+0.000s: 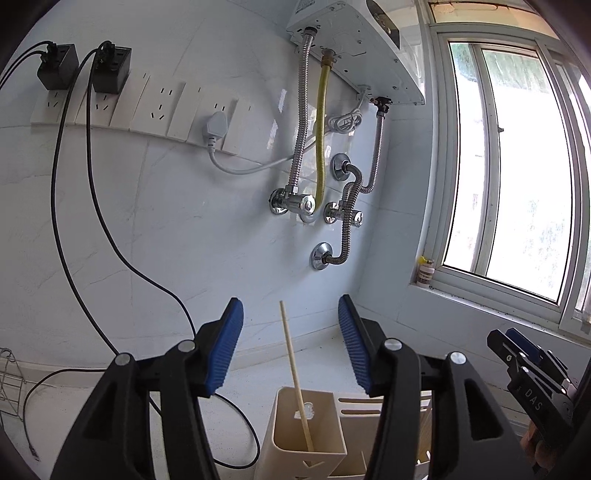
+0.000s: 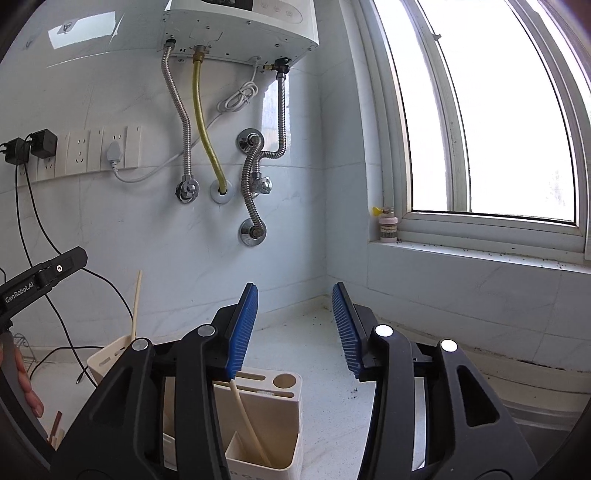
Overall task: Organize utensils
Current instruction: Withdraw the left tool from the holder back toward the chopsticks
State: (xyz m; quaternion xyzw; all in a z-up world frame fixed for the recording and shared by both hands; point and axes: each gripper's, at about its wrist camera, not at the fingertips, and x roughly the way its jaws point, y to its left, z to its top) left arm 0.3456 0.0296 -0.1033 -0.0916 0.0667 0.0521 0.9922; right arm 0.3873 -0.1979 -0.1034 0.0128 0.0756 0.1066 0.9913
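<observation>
A cream utensil holder (image 1: 282, 424) stands on the white counter just below my left gripper (image 1: 290, 301). One pale chopstick (image 1: 293, 369) stands upright in its open compartment. The chopstick rises between the blue pads (image 1: 225, 347) without touching either, and the jaws are open. In the right wrist view my right gripper (image 2: 295, 286) is open with nothing between its fingers, above the holder's slotted top (image 2: 275, 386). A second pale chopstick (image 2: 247, 413) leans in the compartment beneath it. The first chopstick (image 2: 136, 306) shows at the left, beside the left gripper (image 2: 70, 258). The right gripper (image 1: 506, 338) shows at the left view's right edge.
Black cables (image 1: 229, 402) trail over the counter from wall sockets (image 1: 159, 107). A wire rack (image 1: 9, 384) stands at far left. Metal hoses and valves (image 1: 295, 203) hang under a water heater (image 2: 240, 29). A small bottle (image 2: 388, 225) sits on the window sill. A person's fingers (image 2: 26, 384) show at left.
</observation>
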